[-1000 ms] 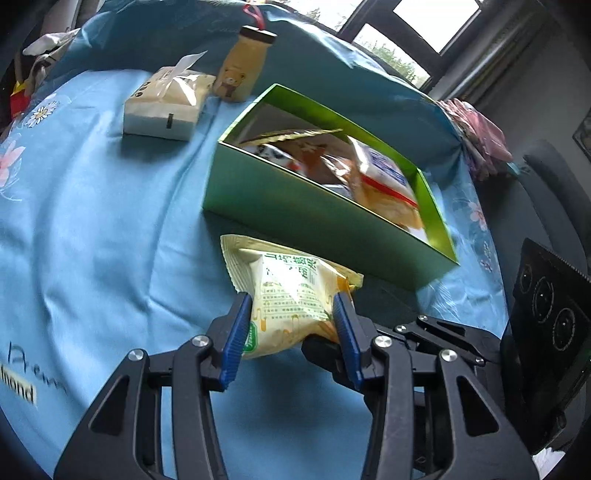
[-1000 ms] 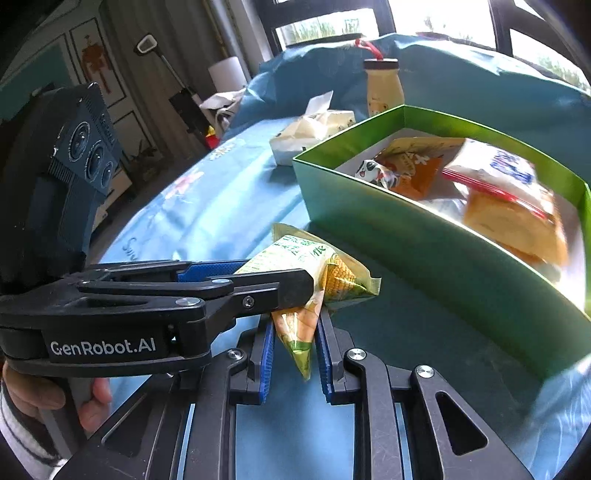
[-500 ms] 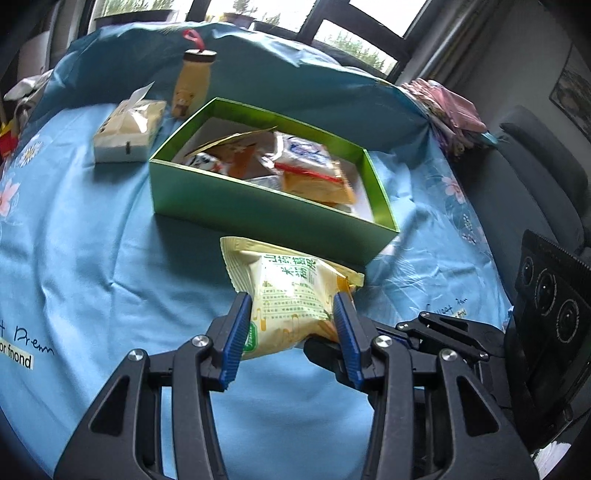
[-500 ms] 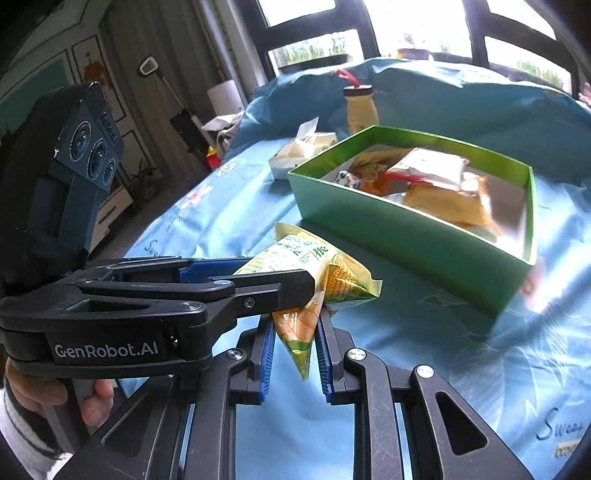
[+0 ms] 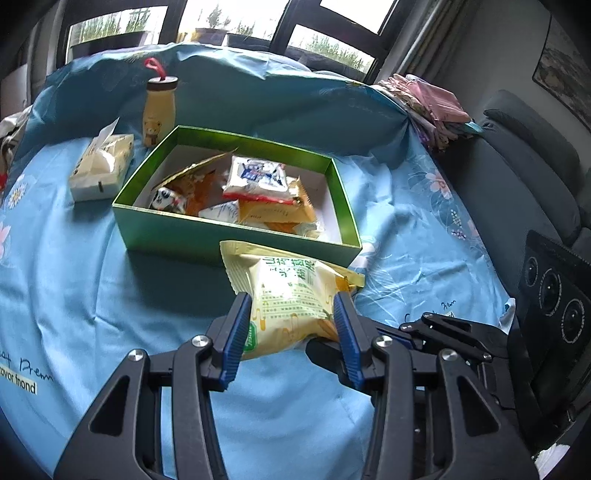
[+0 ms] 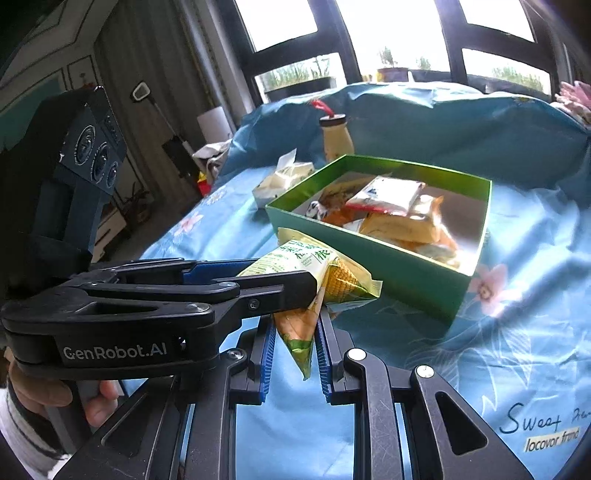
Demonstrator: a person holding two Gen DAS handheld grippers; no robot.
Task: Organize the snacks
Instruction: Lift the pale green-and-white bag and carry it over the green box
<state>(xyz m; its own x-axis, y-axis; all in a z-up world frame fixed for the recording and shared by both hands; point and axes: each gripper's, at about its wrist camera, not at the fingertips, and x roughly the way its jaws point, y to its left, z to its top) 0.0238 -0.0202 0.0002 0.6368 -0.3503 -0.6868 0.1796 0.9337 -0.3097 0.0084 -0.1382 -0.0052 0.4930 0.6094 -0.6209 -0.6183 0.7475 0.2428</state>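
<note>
My two hand-held grippers grasp one snack packet (image 5: 291, 295).
Green box (image 5: 236, 236) at twelve o'clock on blue floral worktop (image 5: 74, 295); windows (image 6: 388, 33) behind.

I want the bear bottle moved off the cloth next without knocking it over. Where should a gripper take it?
Probably grip the bear bottle around its straight body below the brown cap, fingers level, coming from its open left front. It stands upright, the green box crowds its right, and the red loop on top looks too flimsy.

The left gripper (image 5: 291, 325) squeezes a yellow snack bag (image 5: 291, 291) between its blue fingers (image 5: 236, 332), maybe just above the blue cloth (image 5: 92, 288), near the green box (image 5: 236, 236).
</note>
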